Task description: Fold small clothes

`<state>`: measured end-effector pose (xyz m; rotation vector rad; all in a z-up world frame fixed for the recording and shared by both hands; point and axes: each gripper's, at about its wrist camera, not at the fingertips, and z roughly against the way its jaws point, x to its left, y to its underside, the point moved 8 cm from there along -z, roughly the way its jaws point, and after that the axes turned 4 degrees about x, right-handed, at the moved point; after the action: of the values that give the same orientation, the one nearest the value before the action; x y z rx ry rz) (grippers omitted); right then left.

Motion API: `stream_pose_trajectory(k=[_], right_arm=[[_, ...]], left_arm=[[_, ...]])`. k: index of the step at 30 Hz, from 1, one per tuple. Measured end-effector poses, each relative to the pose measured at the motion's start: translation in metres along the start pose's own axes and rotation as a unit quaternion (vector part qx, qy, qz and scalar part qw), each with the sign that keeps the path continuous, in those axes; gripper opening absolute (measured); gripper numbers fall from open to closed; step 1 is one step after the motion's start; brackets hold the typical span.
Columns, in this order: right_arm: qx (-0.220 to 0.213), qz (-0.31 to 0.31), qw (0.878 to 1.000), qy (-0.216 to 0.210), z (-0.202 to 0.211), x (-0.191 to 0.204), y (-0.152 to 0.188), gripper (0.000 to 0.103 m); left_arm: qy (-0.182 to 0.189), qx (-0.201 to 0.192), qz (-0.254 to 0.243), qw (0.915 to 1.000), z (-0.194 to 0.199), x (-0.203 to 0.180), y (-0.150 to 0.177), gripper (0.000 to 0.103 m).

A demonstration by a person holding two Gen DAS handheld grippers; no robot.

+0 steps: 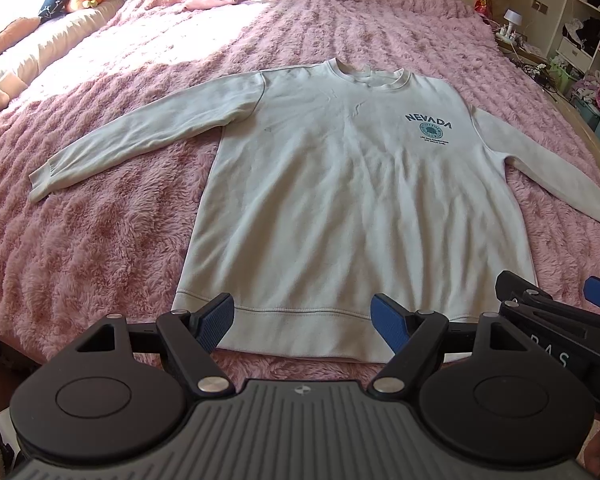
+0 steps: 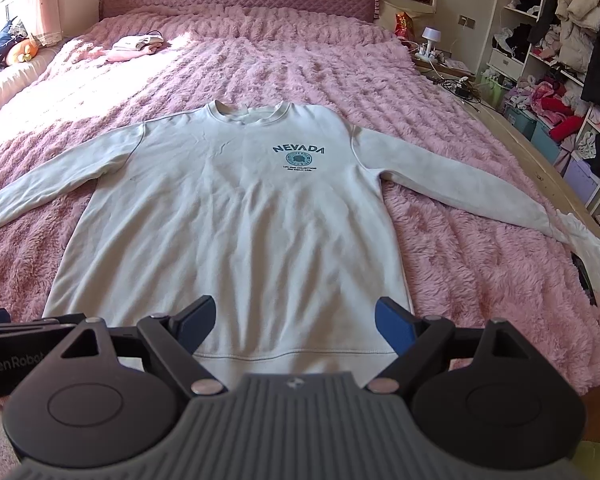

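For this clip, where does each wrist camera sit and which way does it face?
Left wrist: over the foot of the bed, above the sweatshirt hem's left part, facing the headboard; shows the open left gripper and, lower right, the right gripper.
Right wrist: above the hem's right part, same heading; shows the open right gripper and the left gripper's body at lower left.
Shared: the flat sweatshirt, pink blanket, folded clothes near the pillows.

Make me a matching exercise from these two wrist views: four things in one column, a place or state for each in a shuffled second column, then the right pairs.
1. sweatshirt
2. folded clothes
3. left gripper
4. table lamp

a. open, above the hem
b. spread flat, front up
c. beside the bed, near the headboard
d. far on the bedspread, in sunlight

Pairs: 1-b, 2-d, 3-a, 4-c
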<state>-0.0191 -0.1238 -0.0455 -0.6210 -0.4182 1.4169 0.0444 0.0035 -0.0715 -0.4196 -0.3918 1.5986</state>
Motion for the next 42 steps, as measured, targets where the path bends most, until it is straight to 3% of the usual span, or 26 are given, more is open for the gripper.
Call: stream_pose_trajectory(k=[35,42], right_arm=[[0.016,-0.009,1.000,0.001,-0.012,-0.005,0.001,0.083],[0.023,-0.027,0.999,0.010,-0.023,-0.018,0.000,0.083]], left_arm=[[0.002,0.010,-0.006,0.9999,-0.010,-0.006,-0.004,0.091],[0.048,0.010,-0.007,0.9988,-0.018,-0.020,-0.012,0.091]])
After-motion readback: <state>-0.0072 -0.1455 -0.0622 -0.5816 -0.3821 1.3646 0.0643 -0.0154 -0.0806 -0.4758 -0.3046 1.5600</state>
